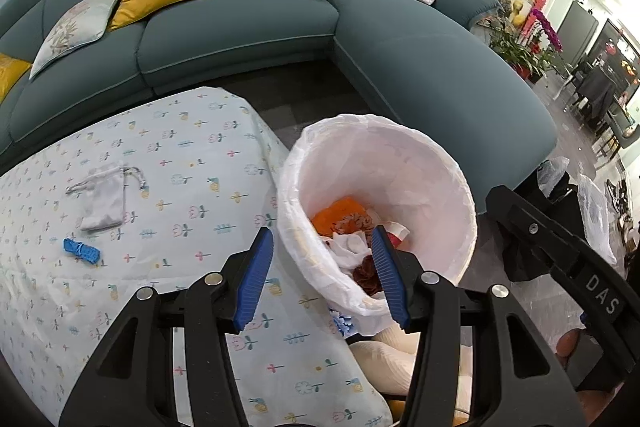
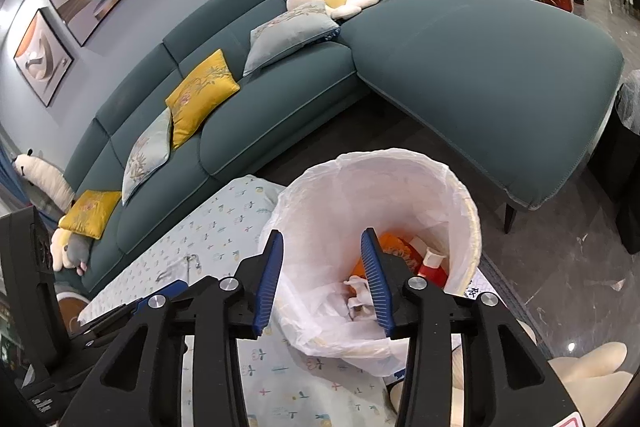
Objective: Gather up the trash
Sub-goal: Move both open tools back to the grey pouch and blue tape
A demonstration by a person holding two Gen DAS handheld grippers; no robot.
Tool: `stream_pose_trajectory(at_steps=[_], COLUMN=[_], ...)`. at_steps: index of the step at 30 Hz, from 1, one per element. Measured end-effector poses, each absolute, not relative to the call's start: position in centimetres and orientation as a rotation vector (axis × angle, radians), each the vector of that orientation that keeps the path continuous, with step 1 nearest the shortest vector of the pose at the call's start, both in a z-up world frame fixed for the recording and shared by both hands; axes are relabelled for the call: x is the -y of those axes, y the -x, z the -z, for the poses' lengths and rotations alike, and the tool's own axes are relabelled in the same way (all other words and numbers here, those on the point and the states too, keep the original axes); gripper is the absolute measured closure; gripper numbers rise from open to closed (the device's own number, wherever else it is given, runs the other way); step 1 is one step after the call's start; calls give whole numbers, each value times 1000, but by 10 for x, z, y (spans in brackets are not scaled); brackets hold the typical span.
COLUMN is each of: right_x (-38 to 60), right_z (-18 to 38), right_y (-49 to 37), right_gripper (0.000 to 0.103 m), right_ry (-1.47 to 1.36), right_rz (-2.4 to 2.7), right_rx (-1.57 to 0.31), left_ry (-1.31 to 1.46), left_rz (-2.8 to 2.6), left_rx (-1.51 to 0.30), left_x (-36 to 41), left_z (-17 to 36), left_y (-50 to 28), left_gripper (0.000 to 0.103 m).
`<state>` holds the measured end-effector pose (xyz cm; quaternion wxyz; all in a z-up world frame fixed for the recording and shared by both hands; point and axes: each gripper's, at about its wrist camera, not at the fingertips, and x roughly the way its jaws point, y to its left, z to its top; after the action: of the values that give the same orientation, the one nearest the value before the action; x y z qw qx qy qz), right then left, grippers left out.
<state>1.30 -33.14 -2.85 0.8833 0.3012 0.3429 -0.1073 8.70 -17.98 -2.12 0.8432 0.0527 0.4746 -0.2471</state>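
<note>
Left wrist view: the left gripper hangs over the near rim of the bin, jaws about half open with nothing between them. The bin, lined with a white bag, stands just beside the cloth-covered surface and already holds orange, white and reddish scraps. On the surface there remain a blue scrap and a grey pouch, well apart from the jaws. Part of the right gripper's black frame shows at the right.

Right wrist view: the right gripper also hovers at the bin's near edge, jaws partly open and empty, the trash visible beyond them.

The step in hand looks like a drop just finished. To do it well, clear the rim before swinging away so the liner isn't snagged, then approach the blue scrap from above with the jaws straddling it.
</note>
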Motion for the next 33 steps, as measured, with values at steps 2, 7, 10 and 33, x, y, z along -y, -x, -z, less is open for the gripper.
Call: stream_pose_trajectory(at_steps=[2, 7, 10, 33], right_x=[326, 309, 298, 183], right_z=[27, 24, 23, 54], right_y=[-15, -24, -29, -98], right_gripper=[60, 57, 55, 54], right_ry=[-620, -594, -579, -467], right_rz=[216, 191, 176, 11], right_rx=[-716, -731, -740, -887], left_ry=[-103, -80, -62, 96], left_rz=[508, 468, 444, 139], left_rx=[-1004, -1010, -1014, -1090], left_x=[173, 153, 140, -7], left_z=[21, 23, 25, 74], left_y=[-89, -95, -98, -149], left_gripper=[54, 53, 53, 41])
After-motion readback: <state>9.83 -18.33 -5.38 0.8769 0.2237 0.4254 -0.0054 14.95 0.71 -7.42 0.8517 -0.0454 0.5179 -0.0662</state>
